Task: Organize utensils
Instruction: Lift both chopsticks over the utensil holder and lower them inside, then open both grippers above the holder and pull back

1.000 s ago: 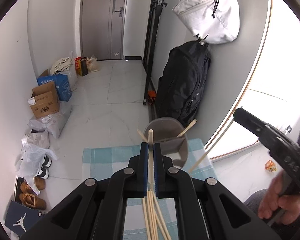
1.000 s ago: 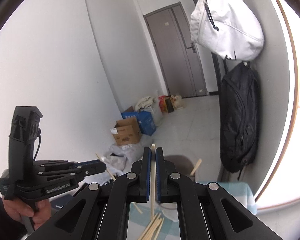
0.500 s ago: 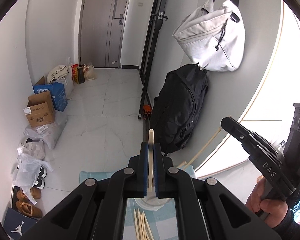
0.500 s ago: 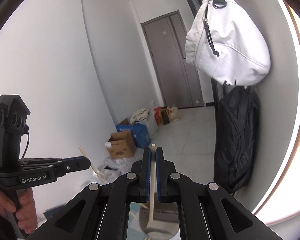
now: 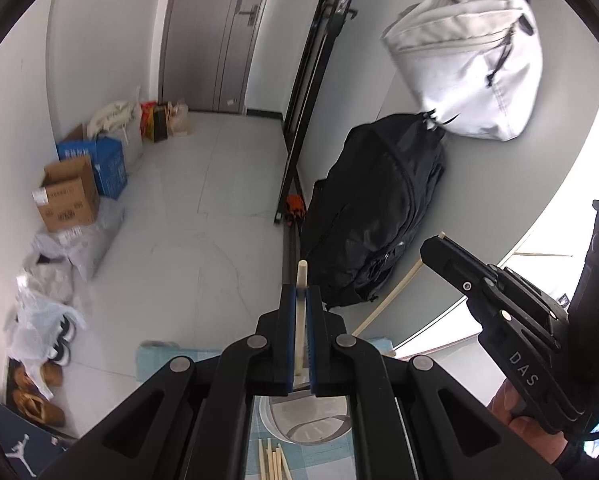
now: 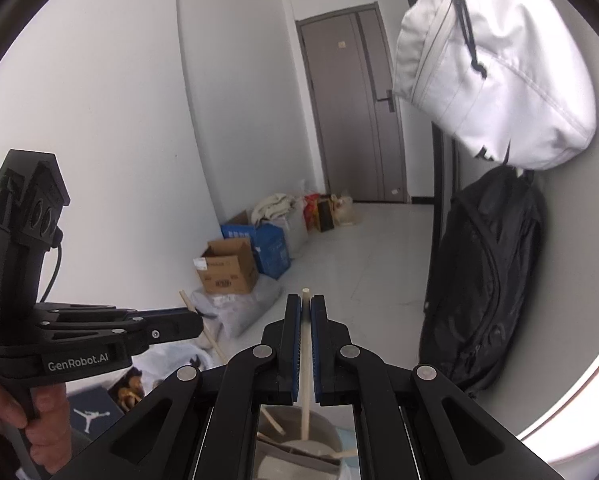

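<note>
The left claw point(image 5: 298, 334) is closed on one wooden chopstick point(image 5: 299, 312), held above the grey holder point(image 5: 307, 426). The right claw point(image 6: 306, 346) grips another chopstick point(image 6: 305, 364), its lower end apparently inside this holder point(image 6: 299, 456).

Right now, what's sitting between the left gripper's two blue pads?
One wooden chopstick, clamped upright between the closed left gripper, its tip poking out past the pads. Left wrist view shows it, with the grey holder below.
</note>
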